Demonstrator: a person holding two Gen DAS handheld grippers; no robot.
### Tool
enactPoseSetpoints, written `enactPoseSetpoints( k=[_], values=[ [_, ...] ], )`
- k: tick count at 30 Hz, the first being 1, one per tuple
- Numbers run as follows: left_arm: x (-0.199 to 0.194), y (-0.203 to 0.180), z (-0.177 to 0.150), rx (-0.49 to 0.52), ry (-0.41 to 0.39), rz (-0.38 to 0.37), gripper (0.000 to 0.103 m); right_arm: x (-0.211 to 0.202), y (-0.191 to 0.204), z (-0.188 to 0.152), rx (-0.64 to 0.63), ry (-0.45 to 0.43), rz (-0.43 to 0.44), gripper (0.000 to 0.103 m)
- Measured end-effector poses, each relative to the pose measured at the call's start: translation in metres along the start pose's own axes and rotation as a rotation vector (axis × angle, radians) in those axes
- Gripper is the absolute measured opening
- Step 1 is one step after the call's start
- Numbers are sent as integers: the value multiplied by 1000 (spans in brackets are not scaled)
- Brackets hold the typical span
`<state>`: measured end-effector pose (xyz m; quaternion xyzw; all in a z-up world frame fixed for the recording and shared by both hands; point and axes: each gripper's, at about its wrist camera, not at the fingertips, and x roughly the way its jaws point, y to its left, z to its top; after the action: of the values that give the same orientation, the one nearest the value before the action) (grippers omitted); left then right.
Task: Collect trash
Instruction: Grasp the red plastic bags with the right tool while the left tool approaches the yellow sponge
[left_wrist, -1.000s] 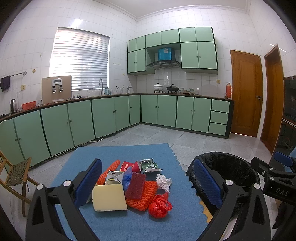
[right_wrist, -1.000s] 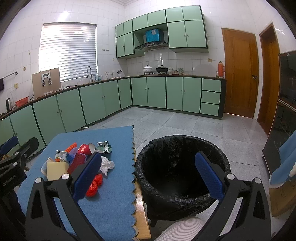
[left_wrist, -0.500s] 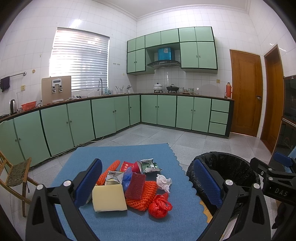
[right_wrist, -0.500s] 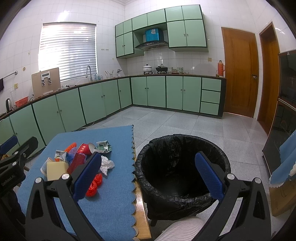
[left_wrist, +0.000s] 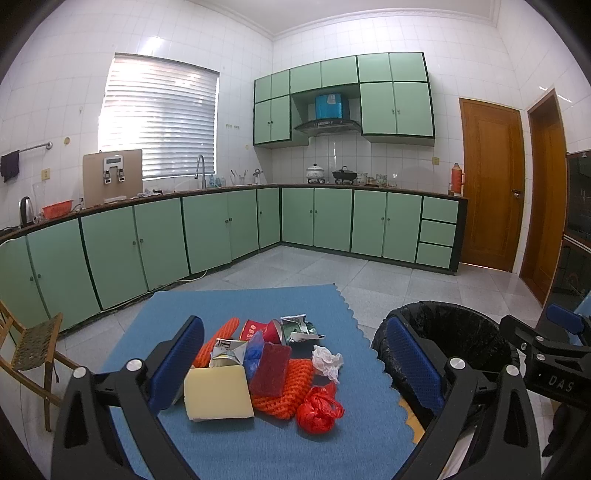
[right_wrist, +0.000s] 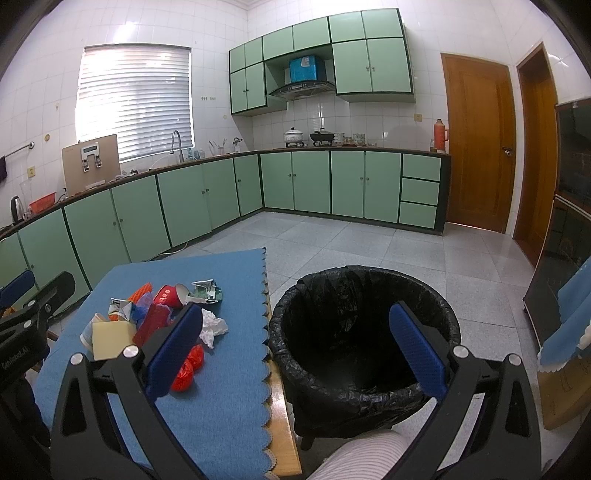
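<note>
A heap of trash lies on the blue mat (left_wrist: 236, 443): a pale yellow sponge (left_wrist: 218, 393), a dark red block (left_wrist: 270, 371), orange netting (left_wrist: 291, 387), a red plastic bag (left_wrist: 317, 408), a crumpled white tissue (left_wrist: 327, 362), a red paper cup (left_wrist: 264, 329) and crushed cartons (left_wrist: 227, 350). The black-lined trash bin (right_wrist: 364, 332) stands right of the table. My left gripper (left_wrist: 295, 365) is open above the heap, empty. My right gripper (right_wrist: 295, 350) is open and empty, above the gap between mat (right_wrist: 221, 387) and bin.
Green cabinets (left_wrist: 184, 236) run along the left and far walls. A wooden chair (left_wrist: 29, 347) stands left of the table. Two wooden doors (left_wrist: 491, 184) are at the right. A dark glass cabinet (right_wrist: 569, 258) stands at the far right.
</note>
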<state>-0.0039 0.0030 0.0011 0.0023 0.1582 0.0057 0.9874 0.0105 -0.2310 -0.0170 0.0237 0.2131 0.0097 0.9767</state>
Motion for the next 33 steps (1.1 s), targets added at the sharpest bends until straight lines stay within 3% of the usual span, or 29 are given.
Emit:
enactPoseSetpoints(
  k=[13, 17, 24, 28, 33],
  values=[
    [12, 10, -1, -9, 30, 20, 97, 12, 13, -6, -14, 25, 34, 98],
    [33, 41, -5, -26, 71, 113, 97, 30, 28, -12, -40, 64, 76, 98],
    [75, 107, -34, -45, 207, 309, 97, 86, 71, -38, -58, 217, 206, 98],
    [94, 124, -56, -28, 276, 357, 97, 120, 102, -59, -107, 299, 246, 98],
    [110, 131, -79, -22, 350, 350, 97, 152, 130, -82, -143, 378, 271, 95]
  ],
)
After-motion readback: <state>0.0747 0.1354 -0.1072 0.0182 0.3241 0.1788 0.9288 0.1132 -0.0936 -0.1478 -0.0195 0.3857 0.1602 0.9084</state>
